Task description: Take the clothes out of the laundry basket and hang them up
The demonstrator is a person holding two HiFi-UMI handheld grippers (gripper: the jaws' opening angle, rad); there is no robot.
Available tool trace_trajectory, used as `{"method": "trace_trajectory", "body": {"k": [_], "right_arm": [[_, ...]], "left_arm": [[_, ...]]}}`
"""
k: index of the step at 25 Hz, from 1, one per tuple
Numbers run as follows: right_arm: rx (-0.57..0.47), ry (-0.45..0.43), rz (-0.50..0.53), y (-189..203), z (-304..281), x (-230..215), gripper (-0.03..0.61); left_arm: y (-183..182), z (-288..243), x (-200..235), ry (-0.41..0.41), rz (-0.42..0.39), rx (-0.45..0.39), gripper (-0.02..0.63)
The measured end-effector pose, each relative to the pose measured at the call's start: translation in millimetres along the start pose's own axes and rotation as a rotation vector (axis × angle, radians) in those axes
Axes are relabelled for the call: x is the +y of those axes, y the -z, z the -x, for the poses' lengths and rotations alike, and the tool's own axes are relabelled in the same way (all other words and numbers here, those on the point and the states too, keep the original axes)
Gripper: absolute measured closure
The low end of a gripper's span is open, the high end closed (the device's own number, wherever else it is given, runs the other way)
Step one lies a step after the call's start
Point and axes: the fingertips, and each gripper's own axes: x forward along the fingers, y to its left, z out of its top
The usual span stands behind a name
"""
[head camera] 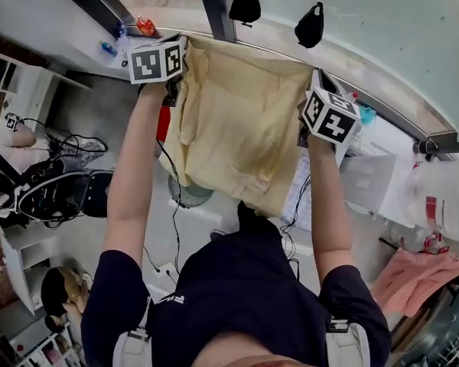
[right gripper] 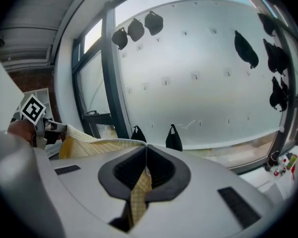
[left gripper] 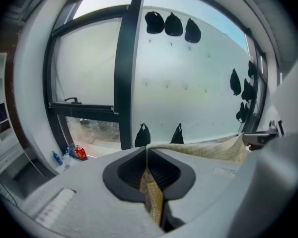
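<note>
Head view: my left tongs and right tongs each clamp a top corner of the pale yellow woven fabric garment, stretched flat between them.

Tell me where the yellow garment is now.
In the head view, the yellow garment hangs at centre, stretched between the left claw and the right claw.

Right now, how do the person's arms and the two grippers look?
The left gripper and right gripper have light grey shells, black round the jaws. Each carries a white cube with black square markers. Short dark navy sleeves; forearms bare.
</note>
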Motion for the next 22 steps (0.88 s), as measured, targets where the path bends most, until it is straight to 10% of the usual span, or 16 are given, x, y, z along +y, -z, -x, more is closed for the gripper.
{"method": "trace_trajectory", "body": {"k": [15, 22], "right_arm": [[0.310, 0.012, -0.093, 132.0, -120.1, -58.7, 0.563], [0.358, -0.077, -0.181, 145.5, -118.5, -57.9, 0.264]], "left_arm": [[145.7, -168.0, -10.7, 0.018, 0.012, 0.372, 0.581], [194.7, -174.1, -10.7, 0.069, 0.074, 0.459, 0.347]]}}
